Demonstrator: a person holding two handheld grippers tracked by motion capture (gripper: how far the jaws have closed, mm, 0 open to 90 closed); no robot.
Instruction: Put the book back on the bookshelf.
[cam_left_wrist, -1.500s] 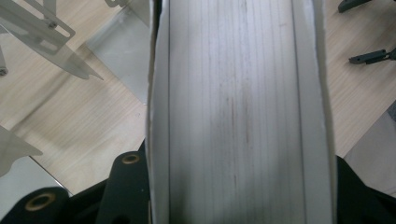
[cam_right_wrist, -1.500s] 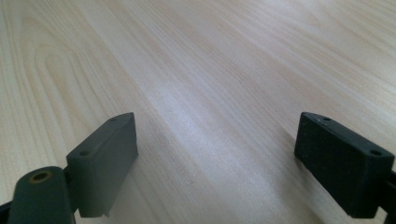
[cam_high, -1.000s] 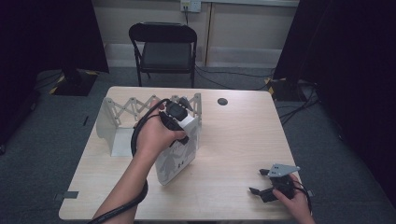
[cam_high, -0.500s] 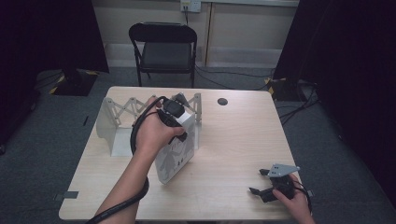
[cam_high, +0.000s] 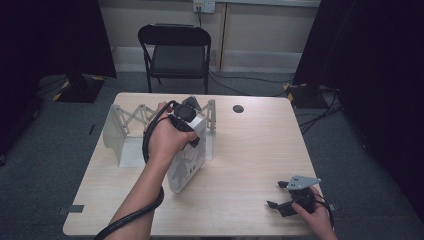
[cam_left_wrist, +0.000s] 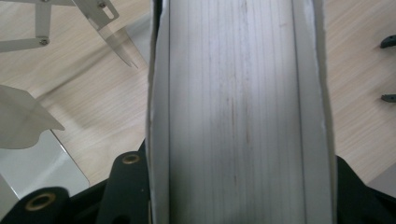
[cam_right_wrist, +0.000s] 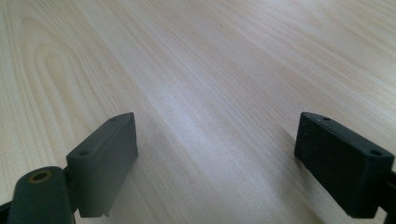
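Left gripper (cam_high: 186, 120) clamped on an upright white book (cam_high: 187, 162) beside the metal rack (cam_high: 120, 131); right gripper (cam_high: 281, 199) rests, jaws apart, on the table (cam_high: 250, 150).

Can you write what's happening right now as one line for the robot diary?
left gripper: shut on book, upright by rack | right gripper: open, empty, low over table

Book (cam_high: 187, 160) stands on table (cam_high: 250, 150), seemingly before rack (cam_high: 125, 127).
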